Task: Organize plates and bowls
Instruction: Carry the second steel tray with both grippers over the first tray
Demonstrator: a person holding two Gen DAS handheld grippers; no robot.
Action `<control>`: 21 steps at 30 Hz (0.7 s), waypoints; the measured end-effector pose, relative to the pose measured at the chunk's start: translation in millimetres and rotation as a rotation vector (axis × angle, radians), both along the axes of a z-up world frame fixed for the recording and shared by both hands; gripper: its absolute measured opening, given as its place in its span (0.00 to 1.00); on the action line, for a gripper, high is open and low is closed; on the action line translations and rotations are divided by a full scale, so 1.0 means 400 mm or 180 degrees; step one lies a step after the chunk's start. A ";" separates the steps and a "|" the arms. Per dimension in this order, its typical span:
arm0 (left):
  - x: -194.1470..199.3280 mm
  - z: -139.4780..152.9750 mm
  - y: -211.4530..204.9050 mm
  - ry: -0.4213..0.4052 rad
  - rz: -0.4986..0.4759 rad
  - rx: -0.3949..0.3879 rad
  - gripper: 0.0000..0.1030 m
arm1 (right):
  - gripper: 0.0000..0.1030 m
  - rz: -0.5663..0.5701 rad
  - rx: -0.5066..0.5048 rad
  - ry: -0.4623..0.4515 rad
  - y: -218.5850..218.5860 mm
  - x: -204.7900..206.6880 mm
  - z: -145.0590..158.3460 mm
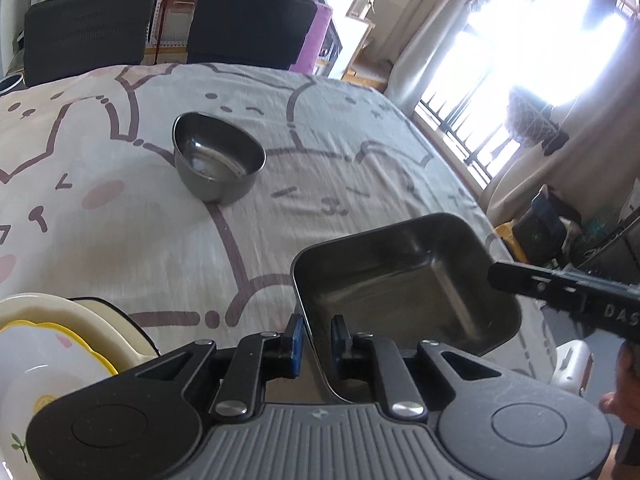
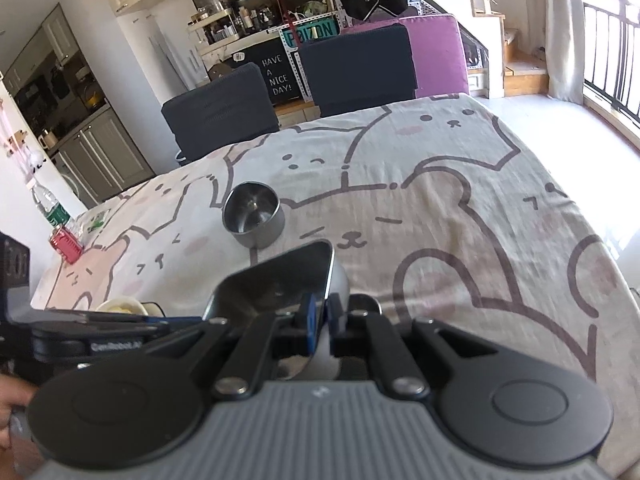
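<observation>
A rectangular steel tray (image 1: 400, 280) hangs tilted over the table's near edge, and both grippers are at it. My left gripper (image 1: 317, 336) straddles the tray's near wall. It is slightly open, with a thin slit between the left pad and the wall. My right gripper (image 2: 325, 316) is shut on the rim of the tray (image 2: 280, 276); in the left wrist view my right gripper (image 1: 496, 276) bites the far right corner. A round steel bowl (image 1: 219, 156) stands upright further out on the cloth, empty, apart from both grippers. In the right wrist view the bowl (image 2: 254, 216) sits just beyond the tray.
A stack of cream and yellow-rimmed plates (image 1: 60, 344) lies at the near left. The table (image 2: 480, 220) wears a cat-print cloth. Two dark chairs (image 2: 356, 68) stand at its far side. A water bottle (image 2: 48, 204) and a red box (image 2: 66, 244) sit at the far left corner.
</observation>
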State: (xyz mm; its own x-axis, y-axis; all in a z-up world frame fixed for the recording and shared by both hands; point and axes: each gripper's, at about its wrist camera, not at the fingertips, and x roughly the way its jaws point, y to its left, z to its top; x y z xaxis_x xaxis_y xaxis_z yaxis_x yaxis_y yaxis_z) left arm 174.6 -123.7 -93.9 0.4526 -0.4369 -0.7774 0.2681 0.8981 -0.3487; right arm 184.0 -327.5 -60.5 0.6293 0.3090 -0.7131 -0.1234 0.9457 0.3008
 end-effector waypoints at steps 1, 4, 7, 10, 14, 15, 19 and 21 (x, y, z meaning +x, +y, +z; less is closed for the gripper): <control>0.001 -0.003 -0.003 0.0009 -0.0006 0.0017 0.14 | 0.09 0.0008 -0.0005 -0.0001 0.002 0.000 0.001; 0.000 -0.008 -0.009 0.0025 -0.0032 0.0062 0.14 | 0.09 0.0030 -0.0038 0.0006 0.007 0.002 0.000; -0.001 -0.011 -0.014 0.0035 -0.0053 0.0074 0.17 | 0.09 0.0047 -0.0096 0.0025 0.011 0.004 -0.002; -0.002 -0.011 -0.020 0.0035 -0.0071 0.0070 0.18 | 0.10 0.0061 -0.0170 0.0075 0.013 0.009 -0.010; -0.001 -0.014 -0.028 0.0043 -0.0092 0.0086 0.18 | 0.11 0.0058 -0.0309 0.0134 0.018 0.016 -0.021; -0.001 -0.015 -0.030 0.0043 -0.0096 0.0092 0.18 | 0.11 0.0063 -0.0339 0.0144 0.018 0.016 -0.023; -0.001 -0.017 -0.031 0.0040 -0.0100 0.0078 0.18 | 0.12 0.0066 -0.0403 0.0194 0.018 0.021 -0.031; -0.001 -0.017 -0.031 0.0037 -0.0105 0.0065 0.18 | 0.14 0.0073 -0.0458 0.0227 0.020 0.024 -0.036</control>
